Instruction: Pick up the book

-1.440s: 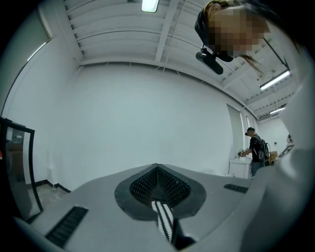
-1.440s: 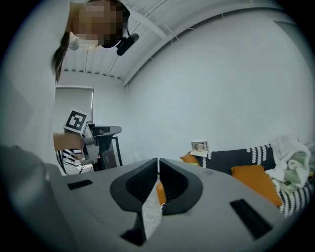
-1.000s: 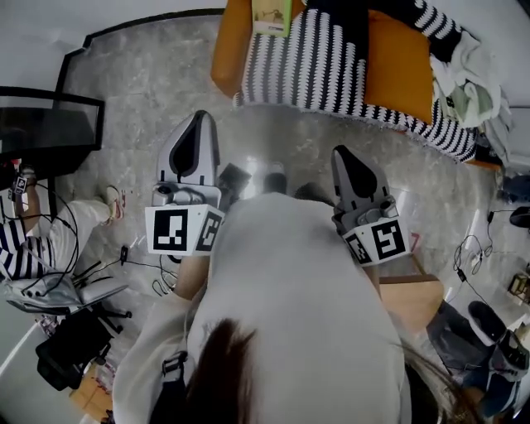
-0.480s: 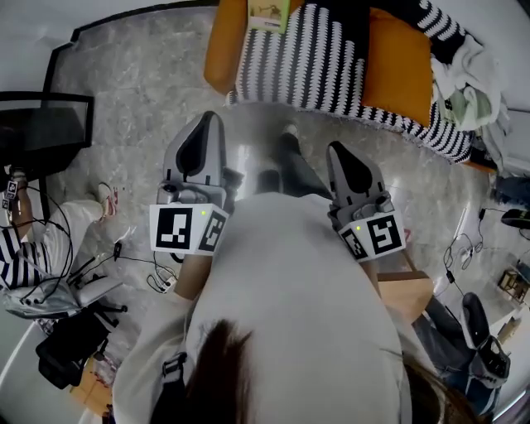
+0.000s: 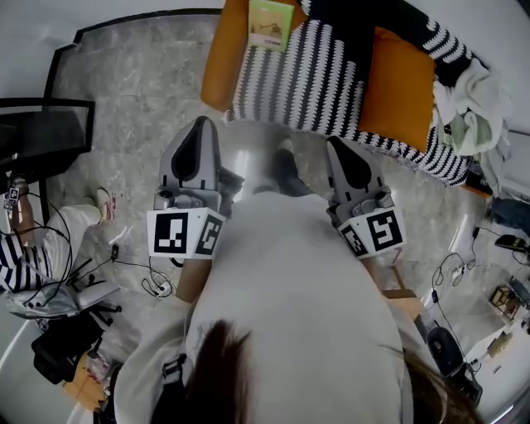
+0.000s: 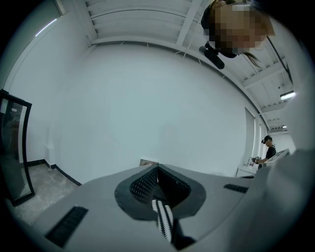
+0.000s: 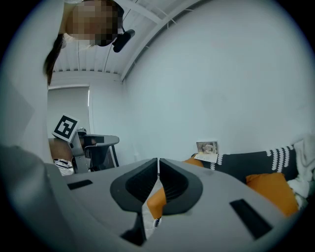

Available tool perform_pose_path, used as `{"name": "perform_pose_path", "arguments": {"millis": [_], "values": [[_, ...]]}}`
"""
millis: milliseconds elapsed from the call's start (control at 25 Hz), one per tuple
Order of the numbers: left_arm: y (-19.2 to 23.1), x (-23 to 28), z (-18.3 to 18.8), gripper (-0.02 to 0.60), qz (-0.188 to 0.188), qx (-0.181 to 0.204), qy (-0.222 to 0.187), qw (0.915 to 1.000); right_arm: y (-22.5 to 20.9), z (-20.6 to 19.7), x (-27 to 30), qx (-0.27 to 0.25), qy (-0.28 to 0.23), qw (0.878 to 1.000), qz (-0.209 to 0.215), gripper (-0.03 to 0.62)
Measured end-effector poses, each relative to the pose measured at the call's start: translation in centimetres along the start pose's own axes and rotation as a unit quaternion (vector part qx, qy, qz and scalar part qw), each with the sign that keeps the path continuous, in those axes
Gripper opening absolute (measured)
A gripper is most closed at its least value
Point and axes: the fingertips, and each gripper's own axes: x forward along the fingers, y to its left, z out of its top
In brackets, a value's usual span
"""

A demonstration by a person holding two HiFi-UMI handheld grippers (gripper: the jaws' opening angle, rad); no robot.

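The book (image 5: pixel 270 23), thin with a green cover, lies at the far left end of an orange sofa (image 5: pixel 217 66) draped with a black-and-white striped blanket (image 5: pixel 306 70). In the right gripper view the book (image 7: pixel 207 149) shows well ahead, on the sofa's edge. My left gripper (image 5: pixel 199 126) and right gripper (image 5: pixel 337 146) are held side by side over the floor, pointing at the sofa and short of it. Seen from their own cameras, the left gripper (image 6: pixel 157 168) and the right gripper (image 7: pixel 158 160) are both shut with nothing between the jaws.
Grey marble floor (image 5: pixel 132 83) lies between me and the sofa. A black-framed glass table (image 5: pixel 50 132) and a seated person in a striped shirt (image 5: pixel 18 258) are at the left, with cables (image 5: pixel 141 273) on the floor. Crumpled clothes (image 5: pixel 468 91) sit at the sofa's right end.
Both grippers have moved forward toward the sofa. The sofa and the book show lower and fuller in the head view. Both grippers stay shut.
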Motion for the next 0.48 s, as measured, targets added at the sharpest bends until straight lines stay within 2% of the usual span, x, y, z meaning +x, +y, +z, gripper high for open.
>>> {"name": "perform_pose_path", "arguments": {"millis": [240, 480], "values": [[-0.3, 3.9, 1.3, 0.009, 0.010, 0.007, -0.008, 0.9999, -3.9, 1.2, 1.6, 0.017, 0.007, 1.000, -0.006, 0.029], [-0.3, 7.0, 2.4, 0.009, 0.022, 0.018, -0.019, 0.9994, -6.9, 2.7, 2.9, 0.001, -0.012, 1.000, 0.009, 0.029]]}}
